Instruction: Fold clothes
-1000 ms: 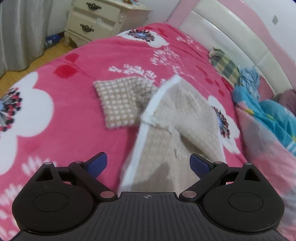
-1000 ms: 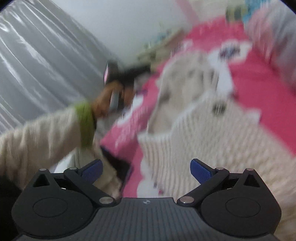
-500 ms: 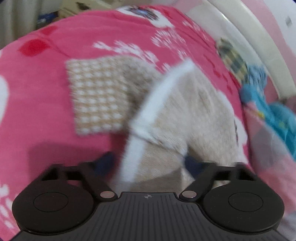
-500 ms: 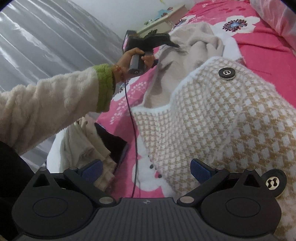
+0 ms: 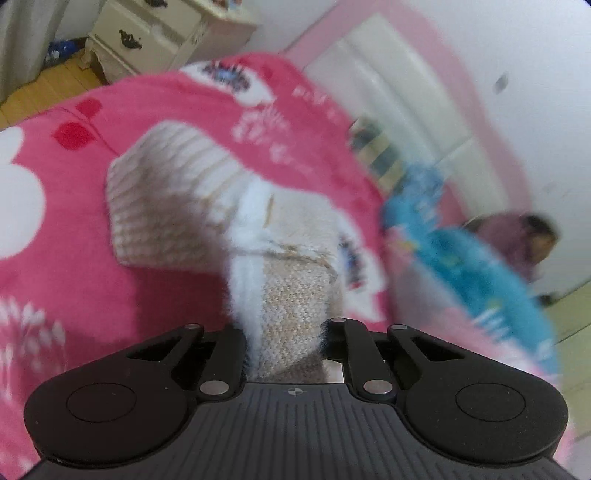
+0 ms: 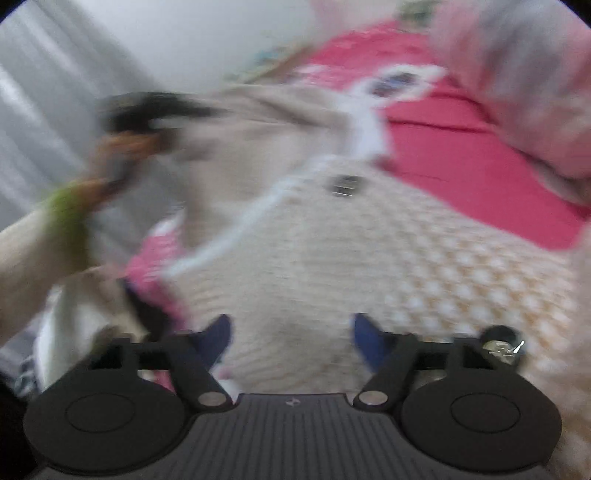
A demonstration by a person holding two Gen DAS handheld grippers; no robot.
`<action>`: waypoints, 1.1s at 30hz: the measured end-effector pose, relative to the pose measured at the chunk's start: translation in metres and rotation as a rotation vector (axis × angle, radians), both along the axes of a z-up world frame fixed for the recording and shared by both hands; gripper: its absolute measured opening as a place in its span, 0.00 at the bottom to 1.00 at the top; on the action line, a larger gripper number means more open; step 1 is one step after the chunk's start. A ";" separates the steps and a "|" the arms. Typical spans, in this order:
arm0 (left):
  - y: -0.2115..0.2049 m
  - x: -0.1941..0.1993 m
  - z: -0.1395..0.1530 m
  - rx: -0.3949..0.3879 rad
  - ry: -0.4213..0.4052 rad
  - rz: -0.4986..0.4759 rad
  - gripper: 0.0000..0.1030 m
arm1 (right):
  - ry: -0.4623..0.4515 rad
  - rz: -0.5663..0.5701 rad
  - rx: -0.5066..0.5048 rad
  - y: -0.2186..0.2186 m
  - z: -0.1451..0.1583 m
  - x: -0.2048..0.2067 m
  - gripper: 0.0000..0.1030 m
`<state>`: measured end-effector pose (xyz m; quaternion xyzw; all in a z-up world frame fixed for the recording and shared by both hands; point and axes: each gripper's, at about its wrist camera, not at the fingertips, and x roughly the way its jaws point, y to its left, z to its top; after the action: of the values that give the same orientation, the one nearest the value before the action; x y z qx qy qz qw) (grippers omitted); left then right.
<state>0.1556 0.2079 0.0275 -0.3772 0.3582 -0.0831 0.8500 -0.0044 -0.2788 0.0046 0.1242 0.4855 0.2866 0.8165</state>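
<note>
A beige and white checked knit cardigan (image 5: pixel 162 206) with a white trim and dark round buttons lies on the pink floral bed cover. My left gripper (image 5: pixel 288 343) is shut on the cardigan's white-edged hem, which bunches between its fingers. In the right wrist view the cardigan (image 6: pixel 388 258) spreads wide, with one button (image 6: pixel 345 184) near its edge. My right gripper (image 6: pixel 291 336) is partly closed around the cardigan's cloth; the blur hides whether it grips. The left gripper (image 6: pixel 147 114) shows there too, held in a hand and lifting the cloth.
The pink bed cover (image 5: pixel 74 266) fills the view. A cream nightstand (image 5: pixel 155 33) stands beyond the bed's far corner. A blue blanket (image 5: pixel 461 258) and a pink quilt lie along the pink headboard. A pile of clothes (image 6: pixel 81 306) lies at the bed's edge.
My left gripper has shut on the cardigan's hem and lifted it. My right gripper's fingers have drawn closer together over the cardigan's cloth.
</note>
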 end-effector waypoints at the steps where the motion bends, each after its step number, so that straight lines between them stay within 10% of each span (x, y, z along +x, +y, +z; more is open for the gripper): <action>1: 0.007 -0.014 0.012 -0.025 -0.021 0.010 0.10 | 0.019 -0.019 -0.041 -0.004 -0.007 0.006 0.24; 4: 0.025 -0.053 0.042 -0.115 -0.076 0.043 0.09 | -0.005 -0.028 -0.184 -0.004 -0.018 0.022 0.00; 10: 0.024 -0.114 0.096 -0.238 -0.160 0.050 0.09 | -0.276 -0.107 -0.389 0.004 0.048 0.070 0.04; 12: 0.009 -0.130 0.107 -0.206 -0.193 0.016 0.09 | -0.240 -0.173 -0.251 -0.008 0.076 0.073 0.08; 16: 0.001 -0.144 0.101 -0.147 -0.189 0.030 0.10 | -0.049 -0.072 0.296 0.001 0.084 0.021 0.73; 18: 0.006 -0.146 0.092 -0.167 -0.166 0.057 0.10 | 0.085 0.003 0.480 0.024 0.060 -0.008 0.89; 25: 0.024 -0.144 0.081 -0.238 -0.132 0.132 0.10 | 0.662 -0.043 0.710 0.097 -0.087 -0.055 0.93; 33: 0.028 -0.146 0.076 -0.269 -0.126 0.169 0.10 | 0.717 -0.366 0.927 0.099 -0.157 -0.038 1.00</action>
<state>0.0100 0.2361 0.1036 -0.5103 0.2570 -0.0819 0.8166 -0.0420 -0.1795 -0.1522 0.6364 0.5255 0.2633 0.4996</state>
